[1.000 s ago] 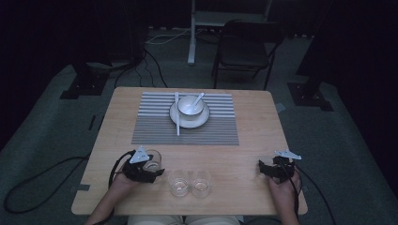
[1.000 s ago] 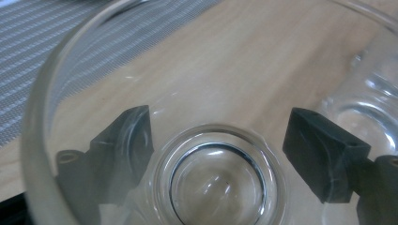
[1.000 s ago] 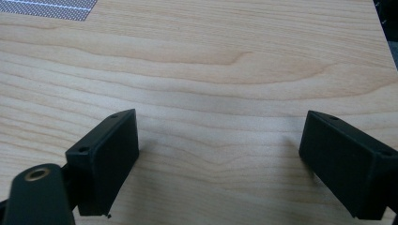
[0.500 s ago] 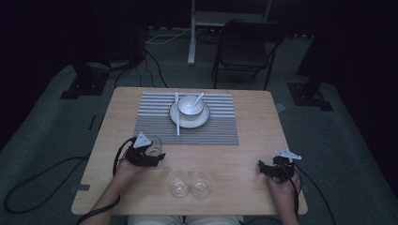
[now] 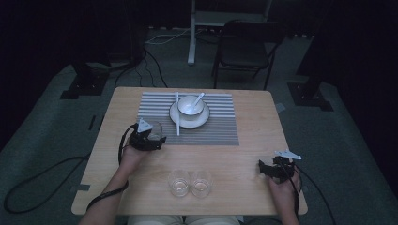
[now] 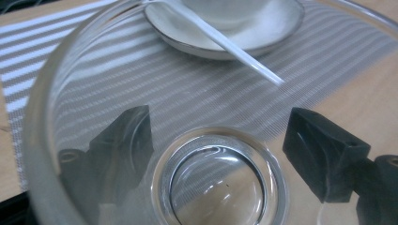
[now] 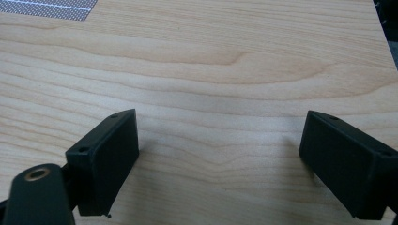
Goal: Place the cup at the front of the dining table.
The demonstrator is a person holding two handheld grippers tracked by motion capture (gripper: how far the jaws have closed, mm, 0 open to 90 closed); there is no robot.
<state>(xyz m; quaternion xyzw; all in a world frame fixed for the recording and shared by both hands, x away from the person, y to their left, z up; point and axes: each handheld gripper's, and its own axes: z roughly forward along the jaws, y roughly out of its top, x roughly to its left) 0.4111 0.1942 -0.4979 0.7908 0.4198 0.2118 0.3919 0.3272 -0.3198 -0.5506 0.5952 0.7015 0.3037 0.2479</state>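
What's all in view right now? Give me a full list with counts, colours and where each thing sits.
Table: one, light wood, centre of the room.
Placemat: one, grey-and-white striped, far half of the table.
Saucer: one, white, on the placemat.
Bowl: one, white, on the saucer.
Spoon: one, white, in the bowl.
Chopsticks: white, lying across the saucer's left edge.
Free glasses: two, clear, side by side at the near edge.
Held glass: one, clear, in the left claw by the placemat's left edge.
Chair: one, dark, beyond the table.
Left claw: black, shut on the held glass.
Right claw: black, open, near right of the table.
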